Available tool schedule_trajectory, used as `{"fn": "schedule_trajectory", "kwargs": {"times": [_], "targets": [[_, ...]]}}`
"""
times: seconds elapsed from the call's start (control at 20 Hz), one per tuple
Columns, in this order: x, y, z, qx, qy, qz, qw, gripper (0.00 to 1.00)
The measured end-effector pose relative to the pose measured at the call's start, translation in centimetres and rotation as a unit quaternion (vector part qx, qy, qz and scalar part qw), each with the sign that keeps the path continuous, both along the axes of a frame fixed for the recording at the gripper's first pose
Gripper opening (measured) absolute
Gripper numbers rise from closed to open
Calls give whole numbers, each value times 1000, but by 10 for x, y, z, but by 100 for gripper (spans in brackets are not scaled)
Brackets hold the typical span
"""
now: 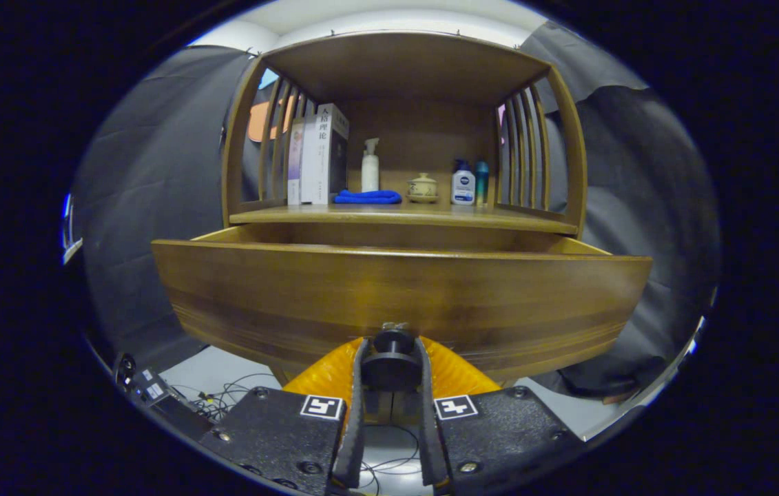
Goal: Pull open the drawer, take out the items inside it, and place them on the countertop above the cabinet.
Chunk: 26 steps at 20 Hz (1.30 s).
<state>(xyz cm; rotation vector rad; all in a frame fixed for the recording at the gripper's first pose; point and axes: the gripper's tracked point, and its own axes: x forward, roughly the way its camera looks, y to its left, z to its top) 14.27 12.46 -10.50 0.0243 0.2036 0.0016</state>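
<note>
A wooden cabinet's drawer (399, 296) stands pulled out toward me, its broad front panel just beyond the fingers. My gripper (390, 362) is shut on the drawer's dark round knob (392, 342), one finger pressing each side of it. The drawer's inside is hidden behind the front panel. Above the drawer runs the countertop (499, 217), a wooden shelf under a roofed frame.
On the countertop stand several books (317, 155), a white pump bottle (370, 167), a folded blue cloth (367, 197), a small lidded pot (422, 187), a lotion bottle (463, 184) and a slim teal bottle (481, 182). Cables and a box (151, 389) lie on the floor below left.
</note>
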Motion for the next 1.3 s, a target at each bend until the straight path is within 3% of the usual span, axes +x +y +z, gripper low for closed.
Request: {"fn": "schedule_trajectory", "kwargs": {"times": [0.65, 1.0, 1.1, 1.3], "targets": [[-53, 3, -17, 7, 12, 9, 1000, 35], [-58, 5, -22, -4, 11, 11, 1000, 36], [-62, -3, -8, -8, -4, 10, 1000, 46], [-76, -19, 37, -1, -46, 3, 999, 100]]}}
